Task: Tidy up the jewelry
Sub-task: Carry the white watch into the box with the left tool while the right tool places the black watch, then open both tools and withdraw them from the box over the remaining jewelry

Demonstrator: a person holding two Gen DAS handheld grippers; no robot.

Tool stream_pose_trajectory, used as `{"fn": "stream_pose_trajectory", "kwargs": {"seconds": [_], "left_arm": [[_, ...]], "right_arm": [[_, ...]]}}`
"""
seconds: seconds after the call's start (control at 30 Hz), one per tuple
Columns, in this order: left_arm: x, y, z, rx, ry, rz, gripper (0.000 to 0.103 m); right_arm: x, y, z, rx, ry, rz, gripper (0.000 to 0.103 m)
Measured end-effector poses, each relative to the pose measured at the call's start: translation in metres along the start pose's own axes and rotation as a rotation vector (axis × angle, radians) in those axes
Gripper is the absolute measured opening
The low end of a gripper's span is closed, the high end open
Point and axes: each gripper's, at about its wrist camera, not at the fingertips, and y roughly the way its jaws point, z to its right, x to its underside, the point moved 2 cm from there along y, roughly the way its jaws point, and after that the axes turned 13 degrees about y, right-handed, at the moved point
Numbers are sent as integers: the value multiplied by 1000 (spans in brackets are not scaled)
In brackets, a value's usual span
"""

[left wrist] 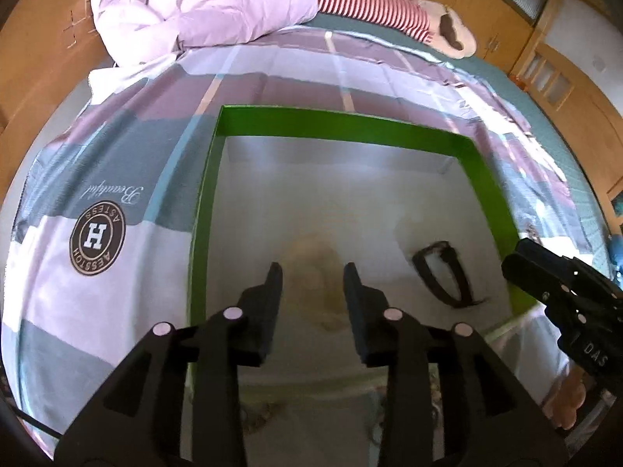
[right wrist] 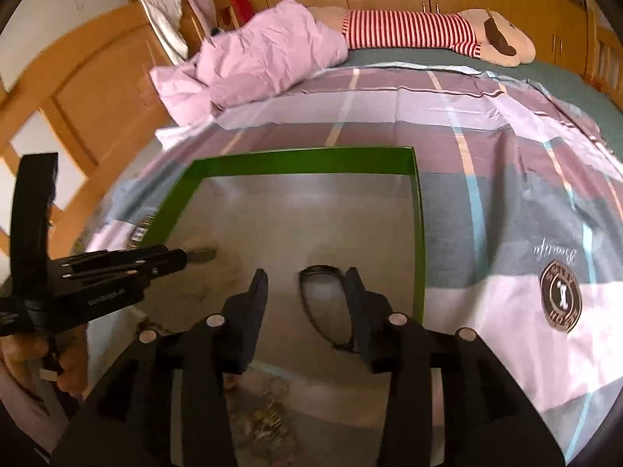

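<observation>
- Left gripper stood open over the near part of the tray, holding nothing; a blurred pale chain lay on the tray floor between its fingers.
- Right gripper stood open, empty, over the black cord in the tray.
- More jewelry, blurred, lay just before the tray.
- Beyond the tray on the bedspread: pink bedding, then a striped plush.

Green-walled cardboard tray w/ grey floor, centre frame; plaid mauve/grey/white bedspread; red-white striped plush toy, top; pink crumpled quilt.
</observation>
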Motion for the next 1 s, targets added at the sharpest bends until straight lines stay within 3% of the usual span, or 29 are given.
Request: {"fn": "stream_pose_trajectory", "kwargs": {"seconds": [0.1,0.2,0.4,0.47,0.6,0.63,0.67,0.7,0.77,0.9,1.0], "left_arm": [[15,-25,4,2,46,18,36],[43,-41,2,9,74,-6,36],[76,0,-15,-73,-12,-198,39],[82,14,-14,-120,-6,-256,46],[85,19,-6,-119,17,-273,52],[85,19,-5,-117,20,-271,52],[85,19,-4,-117,21,-271,52],[86,19,-4,-117,19,-270,52],[86,18,-4,-118,14,-269,52],[86,16,-7,-114,-2,-262,53],[84,15,-11,-118,-13,-258,57]], "right_arm": [[15,-21,-9,-87,-30,-41,41],[38,-27,-21,-116,-107,-97,41],[75,13,-37,7,-231,-247,37],[80,24,-33,45,-228,-279,37],[95,38,-33,61,-270,-357,37],[99,39,-36,57,-296,-361,27],[102,38,-40,29,-312,-370,7],[103,37,-41,-8,-308,-388,6],[103,32,-44,-67,-306,-386,1],[82,17,-39,-176,-212,-331,1],[65,17,-21,-105,-134,-282,1]]}}
